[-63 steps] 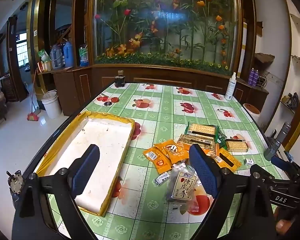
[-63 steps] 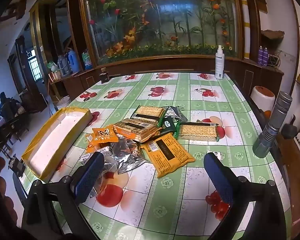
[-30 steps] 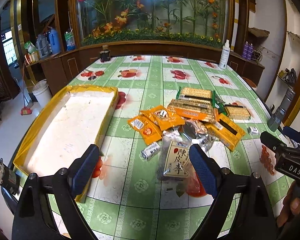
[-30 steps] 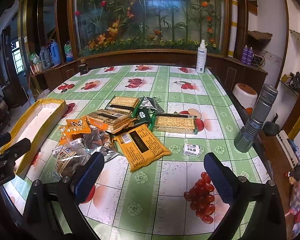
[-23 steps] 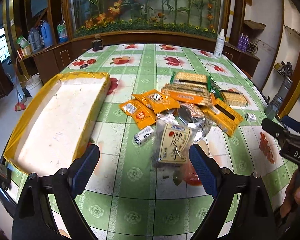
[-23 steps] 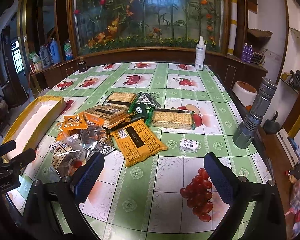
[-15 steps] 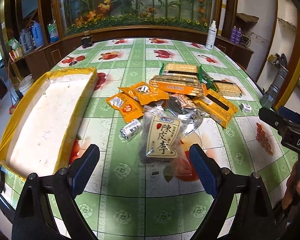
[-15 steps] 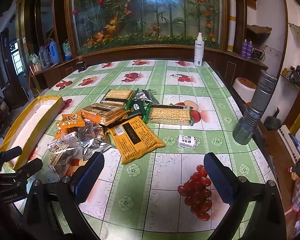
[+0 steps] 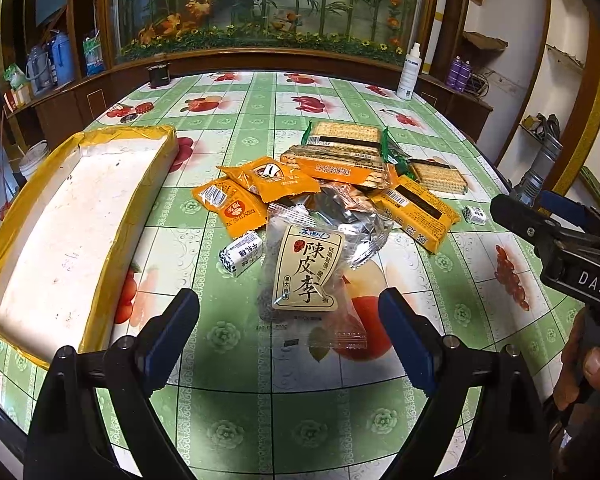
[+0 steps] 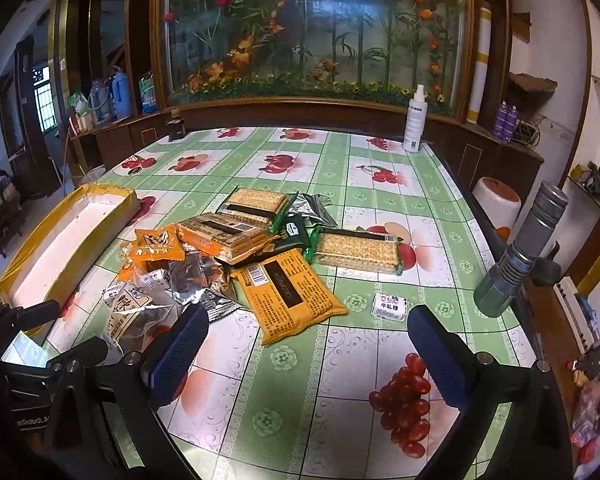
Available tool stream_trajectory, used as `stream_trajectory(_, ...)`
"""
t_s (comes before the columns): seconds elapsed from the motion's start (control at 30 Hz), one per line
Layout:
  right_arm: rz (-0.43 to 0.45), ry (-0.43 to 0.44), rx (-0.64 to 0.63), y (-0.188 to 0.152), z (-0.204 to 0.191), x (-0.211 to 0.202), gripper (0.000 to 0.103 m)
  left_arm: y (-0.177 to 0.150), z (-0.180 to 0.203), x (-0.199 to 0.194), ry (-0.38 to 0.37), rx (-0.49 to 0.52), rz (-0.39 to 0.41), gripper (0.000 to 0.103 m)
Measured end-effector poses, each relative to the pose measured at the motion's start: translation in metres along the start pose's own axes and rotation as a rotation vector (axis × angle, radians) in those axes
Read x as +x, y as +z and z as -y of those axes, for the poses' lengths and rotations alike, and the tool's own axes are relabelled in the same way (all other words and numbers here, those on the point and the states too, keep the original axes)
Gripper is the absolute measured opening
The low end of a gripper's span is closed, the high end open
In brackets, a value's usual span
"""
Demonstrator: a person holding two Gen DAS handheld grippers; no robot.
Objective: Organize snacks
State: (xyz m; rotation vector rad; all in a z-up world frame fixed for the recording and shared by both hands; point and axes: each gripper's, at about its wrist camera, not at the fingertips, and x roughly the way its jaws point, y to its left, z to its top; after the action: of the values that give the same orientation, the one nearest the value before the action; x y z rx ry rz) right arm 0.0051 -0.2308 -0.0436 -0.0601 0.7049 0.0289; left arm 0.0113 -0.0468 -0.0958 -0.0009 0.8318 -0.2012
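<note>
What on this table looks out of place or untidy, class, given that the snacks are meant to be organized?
The snacks lie in a loose, overlapping heap on the tablecloth, while the yellow-edged tray beside them holds none. One small white candy sits apart from the pile. Both grippers, left and right, are open and empty.

Tray [image 9: 100,220] near corner cut off, silver packets [image 9: 352,216] half-buried — labels unreadable
</note>
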Motion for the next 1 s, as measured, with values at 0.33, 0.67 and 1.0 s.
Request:
stream_trajectory(0.33, 0.013, 0.002, -0.011, 0.004, 0.000, -0.001, 0.101, 0.000, -0.003, 0.004, 0.027, -0.015, -0.024, 0.092)
stream_trajectory(0.67, -0.036, 0.064, 0.039, -0.011, 0.021, 0.010, 0.101, 0.003, 0.010, 0.016, 0.043, 0.027, -0.056, 0.092)
stream_trajectory(1.0, -0.069, 0.101, 0.052, -0.015, 0.025, 0.020, 0.101, 0.012, 0.012, 0.022, 0.043, 0.011, -0.050, 0.092)
